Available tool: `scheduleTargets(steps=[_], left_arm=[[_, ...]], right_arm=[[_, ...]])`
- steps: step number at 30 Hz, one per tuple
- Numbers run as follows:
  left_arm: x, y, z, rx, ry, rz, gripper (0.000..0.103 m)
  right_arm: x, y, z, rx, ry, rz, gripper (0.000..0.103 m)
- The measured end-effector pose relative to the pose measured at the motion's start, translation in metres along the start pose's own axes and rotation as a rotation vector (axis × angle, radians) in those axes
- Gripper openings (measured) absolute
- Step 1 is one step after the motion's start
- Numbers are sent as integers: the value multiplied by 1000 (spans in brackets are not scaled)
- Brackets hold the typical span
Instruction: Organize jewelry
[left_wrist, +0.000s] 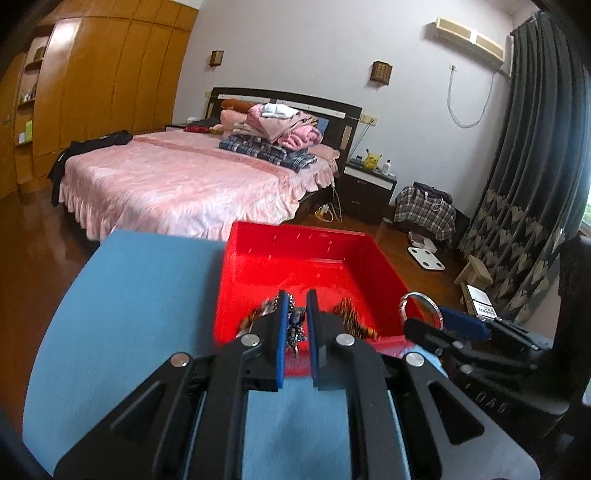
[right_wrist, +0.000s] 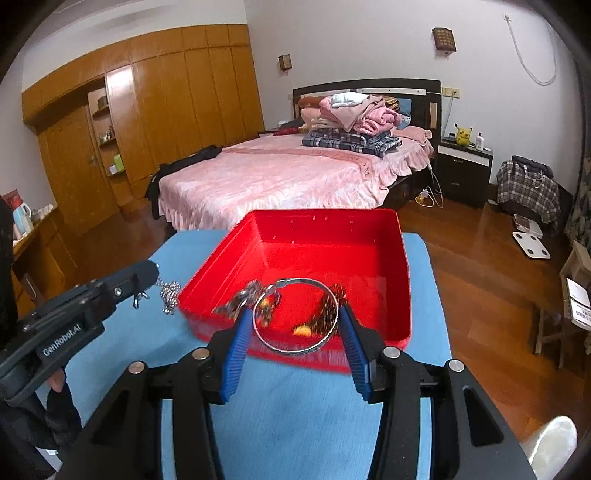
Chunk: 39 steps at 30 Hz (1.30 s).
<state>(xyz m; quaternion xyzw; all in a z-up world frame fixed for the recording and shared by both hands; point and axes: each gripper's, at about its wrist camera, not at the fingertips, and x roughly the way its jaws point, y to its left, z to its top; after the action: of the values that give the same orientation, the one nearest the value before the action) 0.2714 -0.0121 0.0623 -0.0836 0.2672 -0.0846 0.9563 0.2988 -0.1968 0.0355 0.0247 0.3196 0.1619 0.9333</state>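
Jewelry is lying tangled in a shiny red plastic tray (right_wrist: 402, 280), square with rounded corners, sitting on the blue felt-like desk (right_wrist: 110, 332). The right gripper (right_wrist: 293, 332) is clamping a rigid silver bangle (right_wrist: 295, 349) between its ribbed blue pads. The left gripper (left_wrist: 296, 325) is pinching a fine metal bead chain (right_wrist: 169, 295), jaws nearly together; the dangling beads are blurring, possibly carrying small charms.
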Motion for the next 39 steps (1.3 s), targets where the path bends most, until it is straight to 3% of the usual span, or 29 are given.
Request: scheduleTargets(steps=[7,16,20,22,24,26,30,33,39], left_arm=[[32,-5,21,27,-9,0,8],[70,-1,25,40,19,14,8],[86,5,25,40,47,24,11],[90,7,25,36,63,21,21],[91,8,25,34,60,23,39],[87,8,25,32,47,20,42],[78,12,25,19,38,24,57],[65,14,24,19,6,41,77],[30,16,20,29,-42,47,90]], right_arm=[[30,-10,21,-5,0,-17,48],[62,-15,27,-18,16,-36,48],[75,-20,26,-40,41,-91,55],[75,-23,26,-36,38,-106,68],[73,-26,28,-40,32,-110,69],[67,-28,27,-36,21,-113,69],[57,-32,29,-30,8,-117,70],[46,-35,26,-21,-11,-122,82],[14,-40,13,15,-42,-94,95]])
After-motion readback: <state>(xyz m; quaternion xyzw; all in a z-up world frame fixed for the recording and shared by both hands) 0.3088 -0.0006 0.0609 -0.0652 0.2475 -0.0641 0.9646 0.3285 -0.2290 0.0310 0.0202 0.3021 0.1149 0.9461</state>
